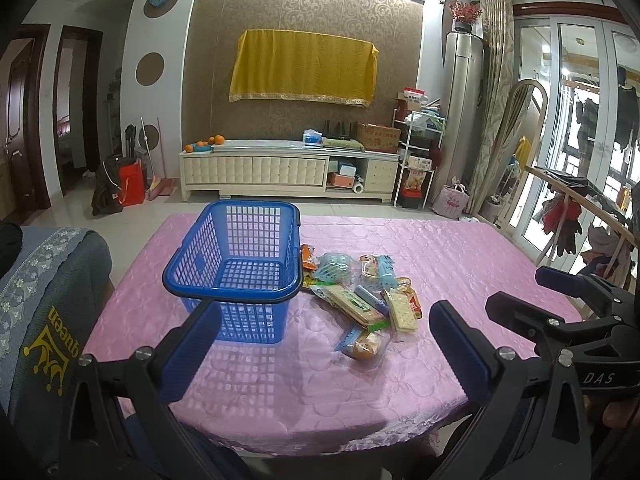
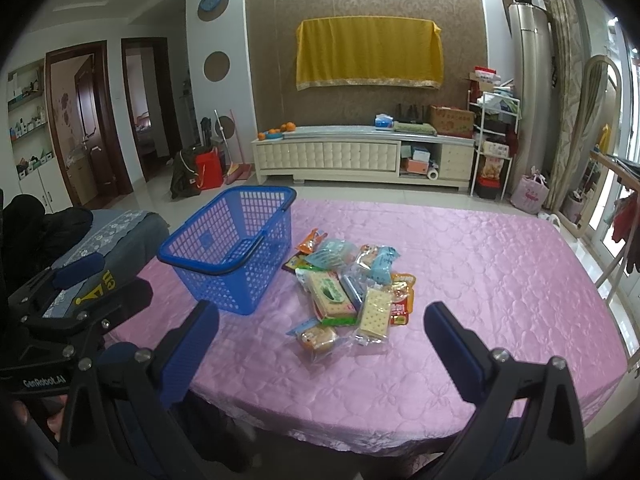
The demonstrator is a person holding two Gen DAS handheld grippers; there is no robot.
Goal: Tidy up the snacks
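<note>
An empty blue plastic basket (image 1: 240,272) (image 2: 236,246) stands on the pink tablecloth (image 1: 460,264) (image 2: 480,264), left of centre. A pile of several wrapped snacks (image 1: 360,296) (image 2: 348,292) lies just right of it: cracker packs, a bun in clear wrap (image 2: 318,340), small coloured pouches. My left gripper (image 1: 324,348) hovers open near the table's front edge, short of basket and pile. My right gripper (image 2: 320,344) is open too, facing the pile from the front. Nothing sits between either pair of fingers. Each gripper shows at the side of the other's view.
A grey-blue chair back with yellow print (image 1: 44,312) (image 2: 104,248) stands at the table's left side. A wooden drying rack (image 1: 580,200) stands right of the table. A cream TV cabinet (image 1: 288,172) lines the far wall.
</note>
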